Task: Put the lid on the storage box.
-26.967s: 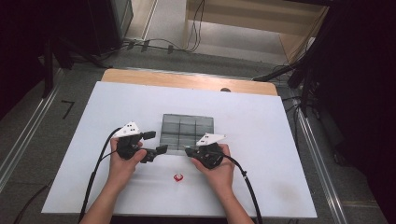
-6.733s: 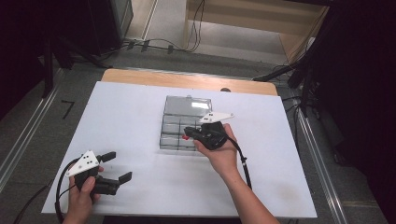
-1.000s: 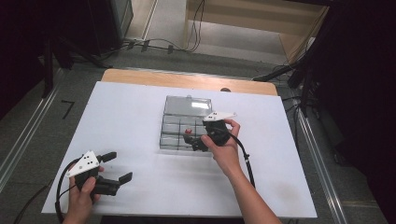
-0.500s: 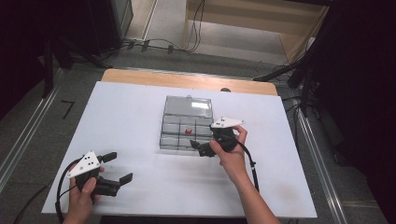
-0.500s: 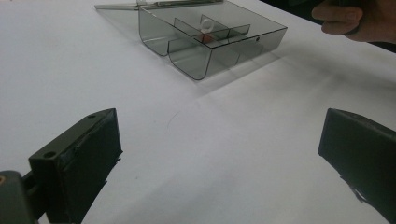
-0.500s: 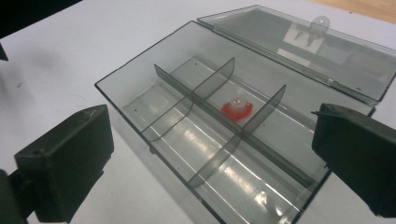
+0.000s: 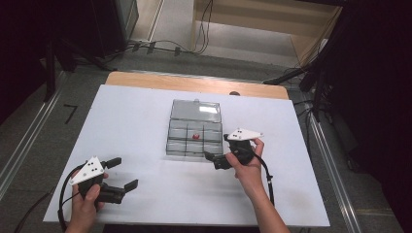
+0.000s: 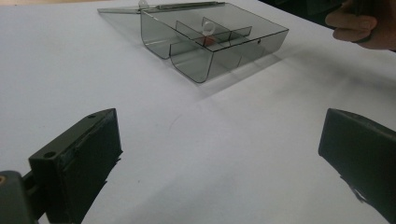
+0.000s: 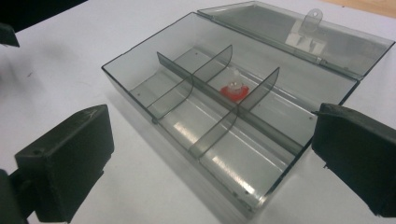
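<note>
One red piece (image 9: 235,89) (in the box (image 9: 140,58)) lies beyond the released right gripper (image 9: 210,154).

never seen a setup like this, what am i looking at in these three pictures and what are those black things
A person sits at a white table and holds a hand-operated two-jaw gripper in each hand; there is no robot arm. The high view looks down from above the person: the left gripper is near the table's front left corner, and the right gripper is just in front of a clear plastic box.

The other two pictures come from cameras riding on the grippers. The black blocks at their bottom corners are each gripper's own jaws, standing wide apart with nothing between them.

The box has dividers forming compartments, and its lid lies folded open behind it. A small red and white piece sits in a middle compartment of the back row. Neither gripper holds anything.
</note>
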A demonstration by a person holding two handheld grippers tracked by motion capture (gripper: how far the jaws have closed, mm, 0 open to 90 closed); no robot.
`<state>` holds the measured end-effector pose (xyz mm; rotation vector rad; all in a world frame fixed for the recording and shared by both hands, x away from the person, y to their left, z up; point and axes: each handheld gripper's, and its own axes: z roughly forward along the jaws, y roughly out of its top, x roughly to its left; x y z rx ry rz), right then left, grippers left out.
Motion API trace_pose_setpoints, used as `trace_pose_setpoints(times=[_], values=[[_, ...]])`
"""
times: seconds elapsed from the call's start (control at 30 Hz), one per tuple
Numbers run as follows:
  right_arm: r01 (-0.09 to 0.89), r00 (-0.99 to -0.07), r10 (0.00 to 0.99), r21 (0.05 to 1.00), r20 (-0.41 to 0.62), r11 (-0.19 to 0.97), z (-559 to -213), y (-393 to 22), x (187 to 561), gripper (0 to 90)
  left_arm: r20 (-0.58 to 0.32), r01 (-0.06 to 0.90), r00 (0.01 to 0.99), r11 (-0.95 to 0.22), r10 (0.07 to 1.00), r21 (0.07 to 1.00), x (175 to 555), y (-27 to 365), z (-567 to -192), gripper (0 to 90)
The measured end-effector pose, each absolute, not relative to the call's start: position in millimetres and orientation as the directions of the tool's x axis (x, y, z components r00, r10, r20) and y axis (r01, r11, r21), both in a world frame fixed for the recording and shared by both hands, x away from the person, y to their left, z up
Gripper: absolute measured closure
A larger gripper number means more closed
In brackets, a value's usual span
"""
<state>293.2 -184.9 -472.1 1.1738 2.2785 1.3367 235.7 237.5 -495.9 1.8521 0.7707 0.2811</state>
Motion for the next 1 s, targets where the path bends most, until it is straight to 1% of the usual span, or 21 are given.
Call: trace_pose_setpoints(times=[0.17, 0.47, 0.7, 0.83, 1.0], values=[[0.512, -0.656, 0.733, 0.820, 0.180, 0.257, -475, -192, 289, 0.0, -0.149, 0.371, 0.767, -0.242, 0.625, 0.897, 236, 234, -494, 0.0], [0.504, -0.643, 0.743, 0.834, 0.188, 0.224, -479, -204, 282, 0.0, -0.147, 0.361, 0.777, -0.242, 0.612, 0.901, 239, 226, -485, 0.0], [0.498, -0.638, 0.744, 0.843, 0.198, 0.203, -481, -216, 276, 0.0, -0.156, 0.361, 0.787, -0.241, 0.597, 0.901, 244, 217, -478, 0.0], [0.500, -0.633, 0.746, 0.845, 0.206, 0.190, -484, -224, 272, 0.0, -0.180, 0.363, 0.792, -0.213, 0.583, 0.907, 248, 213, -475, 0.0], [0.496, -0.632, 0.747, 0.849, 0.207, 0.184, -486, -231, 267, 0.0, -0.180, 0.364, 0.797, -0.221, 0.576, 0.905, 251, 207, -472, 0.0]])
